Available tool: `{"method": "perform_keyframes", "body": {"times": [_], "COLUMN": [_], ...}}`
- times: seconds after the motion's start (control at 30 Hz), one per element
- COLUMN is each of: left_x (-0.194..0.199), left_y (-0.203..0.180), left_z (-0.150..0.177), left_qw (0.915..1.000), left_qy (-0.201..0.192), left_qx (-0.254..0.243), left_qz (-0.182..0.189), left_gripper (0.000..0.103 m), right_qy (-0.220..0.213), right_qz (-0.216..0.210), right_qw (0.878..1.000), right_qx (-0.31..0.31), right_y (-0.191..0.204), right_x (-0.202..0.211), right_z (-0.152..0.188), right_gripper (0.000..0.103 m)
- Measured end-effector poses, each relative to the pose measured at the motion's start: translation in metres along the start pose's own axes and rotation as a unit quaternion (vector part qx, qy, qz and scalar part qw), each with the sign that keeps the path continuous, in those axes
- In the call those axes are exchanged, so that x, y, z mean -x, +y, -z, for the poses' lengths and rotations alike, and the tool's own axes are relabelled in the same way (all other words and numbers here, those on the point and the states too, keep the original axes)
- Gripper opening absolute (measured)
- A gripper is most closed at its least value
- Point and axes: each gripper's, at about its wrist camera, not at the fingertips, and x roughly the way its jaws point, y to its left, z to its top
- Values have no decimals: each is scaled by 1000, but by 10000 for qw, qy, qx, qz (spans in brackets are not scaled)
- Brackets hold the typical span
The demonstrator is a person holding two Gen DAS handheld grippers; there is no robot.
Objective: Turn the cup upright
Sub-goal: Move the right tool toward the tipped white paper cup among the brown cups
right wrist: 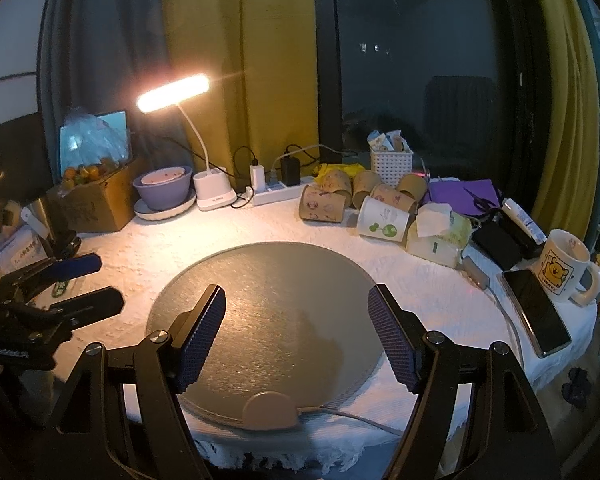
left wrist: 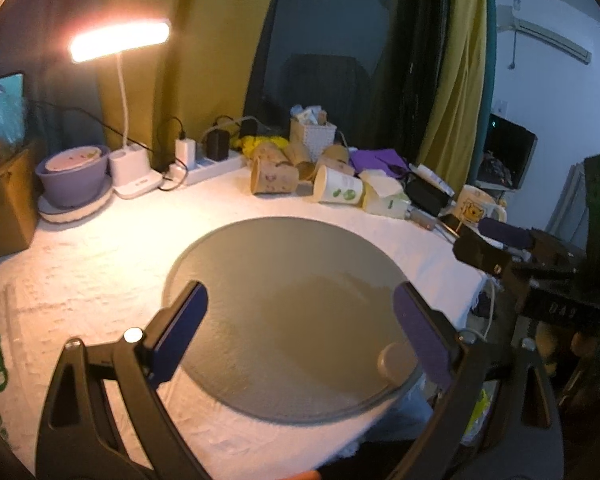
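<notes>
Several paper cups lie on their sides at the back of the white-clothed table: brown printed cups and a white cup with green print. My left gripper is open and empty above the round grey mat, far short of the cups. My right gripper is open and empty above the same mat. The left gripper also shows at the left edge of the right wrist view, and the right gripper at the right edge of the left wrist view.
A lit desk lamp, a purple bowl, a power strip and a cardboard box stand at the back left. A white basket, tissue pack, phone and bear mug sit right.
</notes>
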Motion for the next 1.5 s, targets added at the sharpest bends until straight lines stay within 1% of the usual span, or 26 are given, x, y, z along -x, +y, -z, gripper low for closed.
{"method": "perform_keyframes", "body": {"times": [0.03,0.17,0.3,0.53,0.67,0.77,0.97,1.0,1.07,1.3,1.5], "left_x": [-5,-29,-52,-97,-123,-146,-185,-193,-206,-256,-297], "left_y": [-2,-10,-19,-38,-46,-49,-56,-57,-59,-79,-81], "left_z": [-2,-11,-19,-38,-48,-56,-73,-77,-82,-102,-120], "left_qw": [10000,9997,9989,9962,9948,9926,9904,9896,9882,9848,9781], "left_qy": [35,239,462,835,950,1085,1162,1179,1221,1337,1366], "left_qx": [-1,11,14,219,357,521,679,753,873,1092,1555], "left_qz": [12,34,-16,-86,-114,-155,-316,-324,-311,-213,-225], "left_gripper": [95,95,95,95,95,95,95,95,95,95,95], "right_qy": [20,82,94,179,295,386,598,639,728,915,897], "right_qz": [68,128,122,-168,-322,-356,-431,-443,-449,-473,-431], "right_qw": [10000,9999,9999,9997,9986,9975,9958,9956,9949,9932,9938], "right_qx": [33,-44,-61,53,285,476,537,532,527,541,503], "right_y": [-3,-20,-38,-77,-94,-106,-133,-136,-146,-178,-205], "right_x": [-4,-15,-24,-49,-67,-83,-112,-117,-128,-164,-185], "right_z": [1,2,1,-7,-14,-21,-36,-38,-44,-64,-79], "right_gripper": [77,77,77,77,74,73,68,62,54,54,54]}}
